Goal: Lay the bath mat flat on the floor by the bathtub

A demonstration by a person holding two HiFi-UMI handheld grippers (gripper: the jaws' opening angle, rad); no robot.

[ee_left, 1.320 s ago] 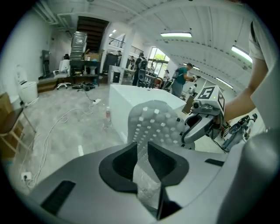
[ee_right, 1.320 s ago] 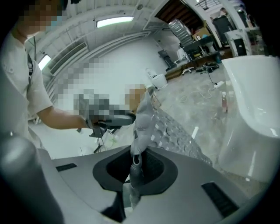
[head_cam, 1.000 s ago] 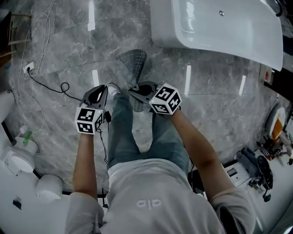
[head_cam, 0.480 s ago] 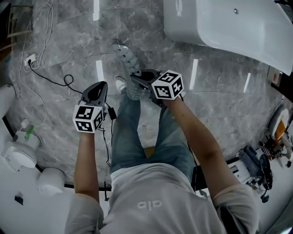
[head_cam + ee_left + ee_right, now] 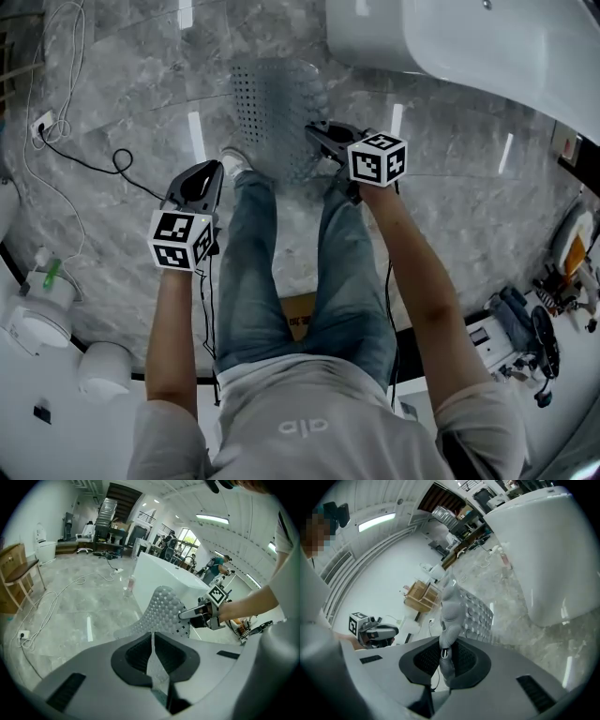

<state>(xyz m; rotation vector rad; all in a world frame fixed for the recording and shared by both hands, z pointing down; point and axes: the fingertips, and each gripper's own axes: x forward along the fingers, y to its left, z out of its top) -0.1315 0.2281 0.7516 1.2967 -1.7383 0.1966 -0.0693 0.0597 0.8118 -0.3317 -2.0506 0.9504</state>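
1. Pinching one edge of the grey perforated bath mat (image 5: 274, 112) in my right gripper (image 5: 315, 132). Its fingers are clamped on a bunched fold of the mat, seen plainly in the right gripper view.
2. The mat is spread out ahead of my legs (image 5: 248, 267), above the grey marbled floor (image 5: 122, 103). Its far corner is near the white bathtub (image 5: 487, 56). I cannot tell whether its low edge touches the floor.
3. On my left gripper (image 5: 212, 170) the fingers are pressed together, with nothing between them. The mat is just past their tips, towards the right gripper.
4. Both grippers point forward and down, the left one nearer my body.
5. A white cable (image 5: 54, 84) and a black cable (image 5: 98, 167) lie on the floor to the left, well apart from the mat.
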